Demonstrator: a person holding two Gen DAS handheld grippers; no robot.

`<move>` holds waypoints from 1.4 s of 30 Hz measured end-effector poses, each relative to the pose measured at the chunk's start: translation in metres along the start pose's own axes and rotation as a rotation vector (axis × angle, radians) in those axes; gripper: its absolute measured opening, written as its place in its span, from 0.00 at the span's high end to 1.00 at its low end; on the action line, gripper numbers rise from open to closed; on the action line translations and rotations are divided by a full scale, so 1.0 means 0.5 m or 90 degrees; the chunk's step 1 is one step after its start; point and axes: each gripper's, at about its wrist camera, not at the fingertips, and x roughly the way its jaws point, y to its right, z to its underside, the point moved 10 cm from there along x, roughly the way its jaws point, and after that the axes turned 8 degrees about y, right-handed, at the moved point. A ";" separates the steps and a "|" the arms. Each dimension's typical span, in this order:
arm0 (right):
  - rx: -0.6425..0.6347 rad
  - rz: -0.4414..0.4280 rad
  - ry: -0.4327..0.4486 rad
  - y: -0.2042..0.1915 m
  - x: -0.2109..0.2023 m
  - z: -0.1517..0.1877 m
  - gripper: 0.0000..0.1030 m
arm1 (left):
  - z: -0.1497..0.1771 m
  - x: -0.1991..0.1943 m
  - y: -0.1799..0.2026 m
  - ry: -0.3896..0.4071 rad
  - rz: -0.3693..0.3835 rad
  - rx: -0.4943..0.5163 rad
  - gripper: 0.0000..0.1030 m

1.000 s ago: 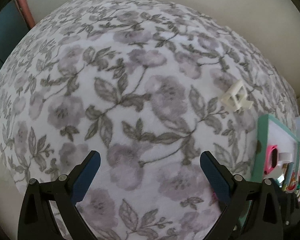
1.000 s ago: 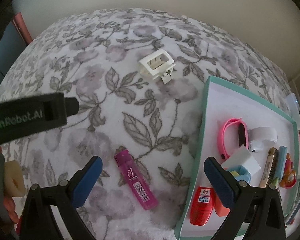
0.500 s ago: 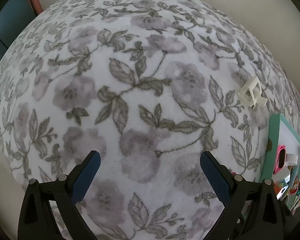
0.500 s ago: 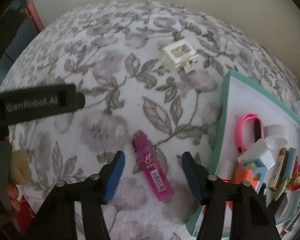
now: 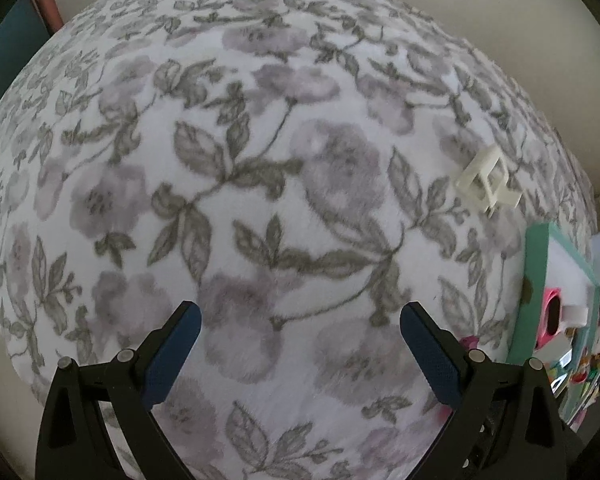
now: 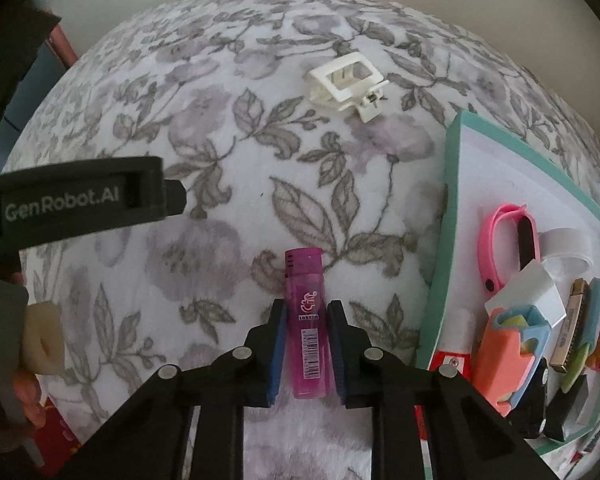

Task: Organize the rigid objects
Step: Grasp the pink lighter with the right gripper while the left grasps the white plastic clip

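We hold our right gripper [image 6: 307, 344] pointing steeply down, its two blue-padded fingers [image 6: 277, 350] pressed against both long sides of the pink lighter [image 6: 306, 326]. Our left gripper [image 5: 300, 350] also points steeply down, its fingers [image 5: 172, 354] spread wide with nothing between them. In the right wrist view our left hand [image 6: 18, 384] shows at the left edge, wrapped around its gripper's handle.

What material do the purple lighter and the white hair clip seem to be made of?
The purple lighter, clamped in the right gripper, looks like translucent glossy plastic: light passes through its body. The white hair clip looks like opaque matte plastic, moulded as open frames; a small metal spring seems to show at its hinge.
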 end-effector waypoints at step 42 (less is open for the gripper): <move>0.176 -0.086 0.072 0.134 0.041 -0.161 0.79 | -0.176 0.095 0.266 0.093 0.101 0.180 0.87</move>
